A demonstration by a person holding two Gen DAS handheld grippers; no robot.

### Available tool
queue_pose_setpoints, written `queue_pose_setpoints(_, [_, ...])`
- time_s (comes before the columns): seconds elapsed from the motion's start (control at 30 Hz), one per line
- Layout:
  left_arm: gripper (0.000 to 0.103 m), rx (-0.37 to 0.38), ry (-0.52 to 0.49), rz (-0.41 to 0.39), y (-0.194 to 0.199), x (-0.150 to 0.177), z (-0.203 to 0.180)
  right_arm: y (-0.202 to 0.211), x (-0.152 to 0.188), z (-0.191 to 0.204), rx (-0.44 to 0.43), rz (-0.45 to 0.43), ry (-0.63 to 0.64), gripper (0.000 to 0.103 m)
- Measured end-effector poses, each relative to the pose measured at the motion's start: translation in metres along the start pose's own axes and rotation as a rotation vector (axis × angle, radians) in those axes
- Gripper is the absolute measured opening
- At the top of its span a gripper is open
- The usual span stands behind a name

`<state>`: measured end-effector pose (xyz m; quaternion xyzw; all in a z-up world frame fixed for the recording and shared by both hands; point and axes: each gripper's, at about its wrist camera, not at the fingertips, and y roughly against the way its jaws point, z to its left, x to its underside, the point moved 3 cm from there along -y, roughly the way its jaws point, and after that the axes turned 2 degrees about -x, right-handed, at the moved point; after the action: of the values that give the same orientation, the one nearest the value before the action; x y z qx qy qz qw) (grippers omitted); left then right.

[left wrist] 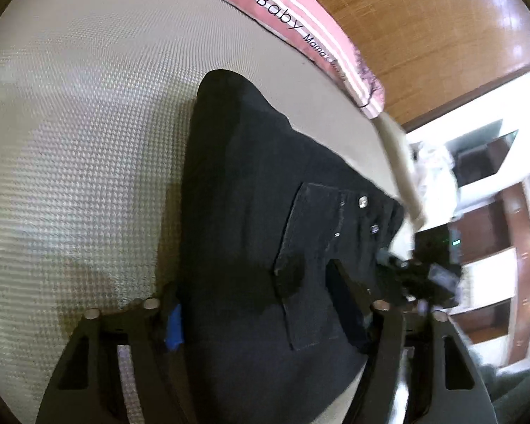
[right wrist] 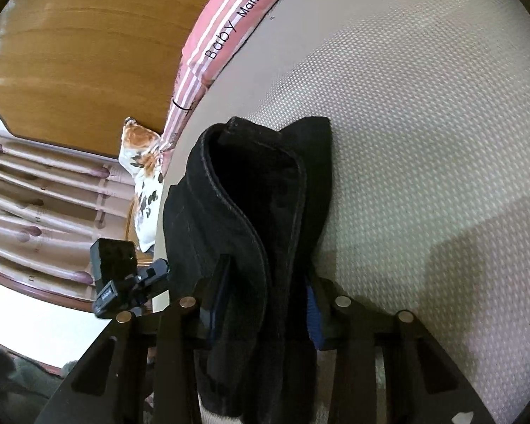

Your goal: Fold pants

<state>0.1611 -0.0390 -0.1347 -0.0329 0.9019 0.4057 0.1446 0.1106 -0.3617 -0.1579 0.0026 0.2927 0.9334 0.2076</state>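
Already the black denim pants (left wrist: 265, 190) lie doubled over on the cream woven bed mattress (left wrist: 70, 141), leg end draped back; a final fold and flattening seem left. Left gripper (left wrist: 261, 304) and right gripper (right wrist: 265, 300) each have fingers clamped on the cloth. Beyond, a pink striped blanket (right wrist: 226, 31) lies well apart, blocking nothing.

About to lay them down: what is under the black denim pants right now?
Under the black denim pants lies the cream textured mattress, bare around them. Whatever sits directly beneath the fabric is covered. Both the left gripper and right gripper grip them.
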Motion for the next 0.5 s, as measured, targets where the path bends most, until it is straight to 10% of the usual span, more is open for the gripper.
queue_pose_setpoints(0.3, [0.028,-0.276,-0.155,-0.069,0.003,0.013,-0.026,0.003,0.005,0.029,0.073,-0.068,0.038,0.027])
queue_pose_setpoints(0.5, [0.020,-0.261,-0.159,-0.111,0.019,0.010,-0.031,0.004,0.004,0.064,0.056,-0.083,0.088,0.026])
